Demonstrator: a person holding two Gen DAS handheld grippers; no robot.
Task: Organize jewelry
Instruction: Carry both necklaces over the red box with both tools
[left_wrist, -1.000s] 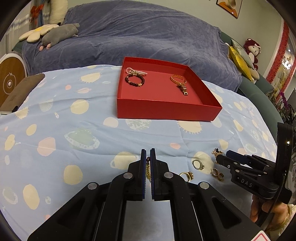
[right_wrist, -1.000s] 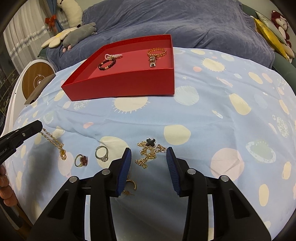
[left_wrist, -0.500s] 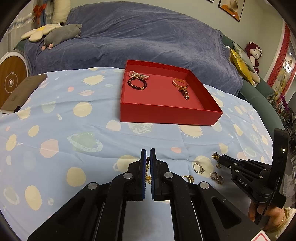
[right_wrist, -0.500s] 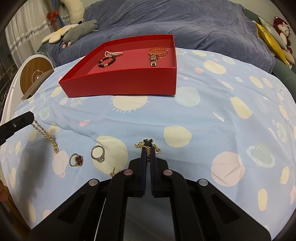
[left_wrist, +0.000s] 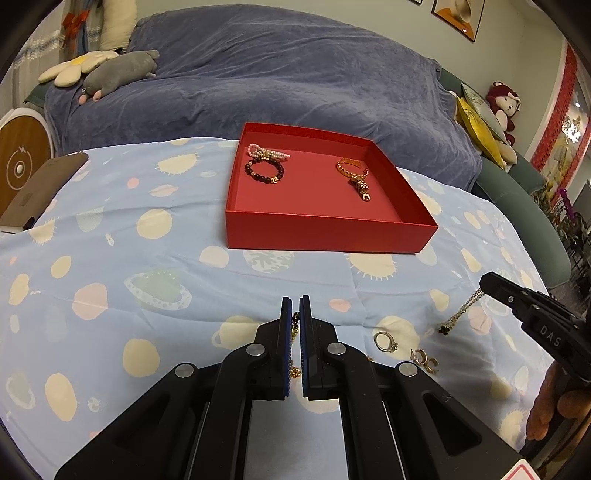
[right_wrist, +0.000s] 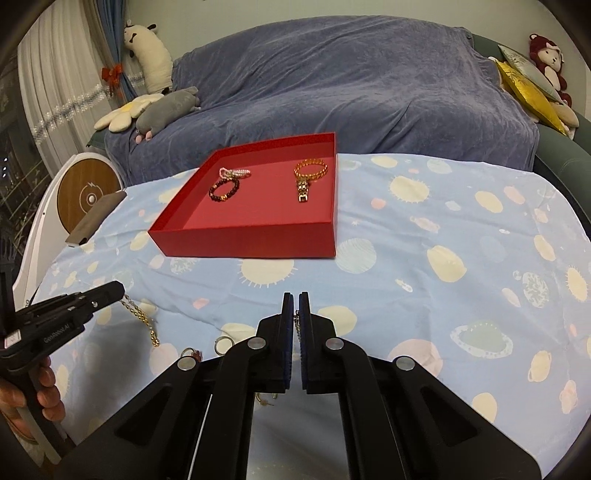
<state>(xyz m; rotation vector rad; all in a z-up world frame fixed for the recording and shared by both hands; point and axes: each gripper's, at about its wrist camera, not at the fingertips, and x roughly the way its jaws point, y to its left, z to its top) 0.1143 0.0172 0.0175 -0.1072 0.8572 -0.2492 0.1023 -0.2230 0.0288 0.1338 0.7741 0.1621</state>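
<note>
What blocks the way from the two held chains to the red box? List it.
Nothing visible. Only bare cloth lies between each shut claw, left and right, and the open-topped red box; its near wall must be cleared.

Red tray (left_wrist: 325, 236) on pale-blue tablecloth (left_wrist: 147, 258) patterned with cream spots.

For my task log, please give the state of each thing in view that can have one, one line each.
Left gripper: shut on gold chain, which hangs.
Right gripper: shut on black clover necklace, lifted.
Open red cardboard tray: holds three bracelets.
Dark bead bracelet: lying in tray.
Silver ring: lying on spotted blue cloth.
</note>
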